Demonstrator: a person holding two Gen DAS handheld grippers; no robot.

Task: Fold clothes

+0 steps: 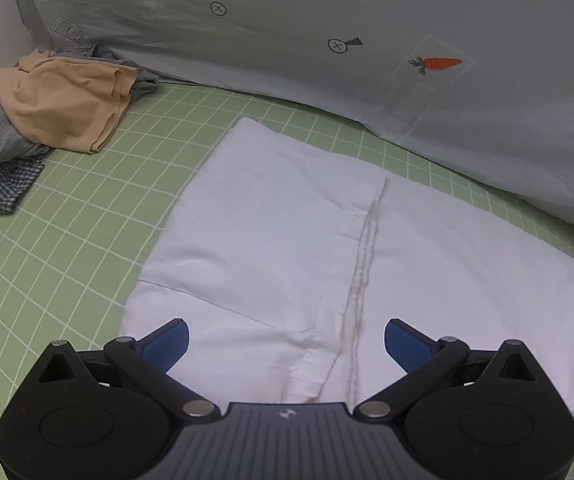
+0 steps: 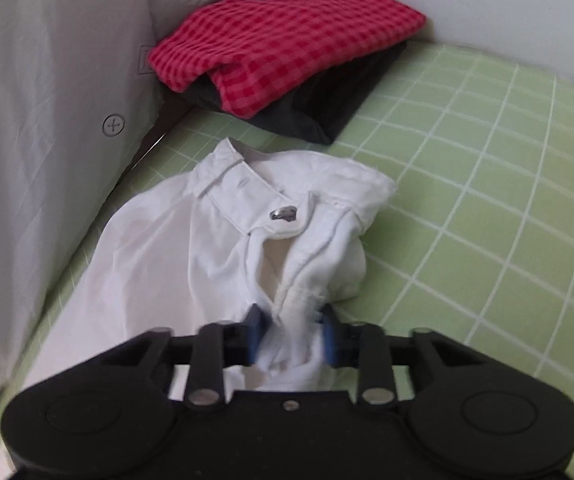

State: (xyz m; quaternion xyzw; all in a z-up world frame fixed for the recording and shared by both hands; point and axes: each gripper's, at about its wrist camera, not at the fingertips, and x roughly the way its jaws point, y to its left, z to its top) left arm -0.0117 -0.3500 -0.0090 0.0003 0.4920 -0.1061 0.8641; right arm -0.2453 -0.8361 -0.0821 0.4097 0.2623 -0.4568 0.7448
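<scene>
Left of the white trousers lies a pile of unfolded clothes; left gripper hovers spread wide over their legs on the green grid sheet, right gripper clenched on their fly, folded red gingham beyond

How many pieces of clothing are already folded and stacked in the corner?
2: a red checked garment lies on top of a dark one, against the wall beyond the white trousers. More could be hidden underneath.
</scene>
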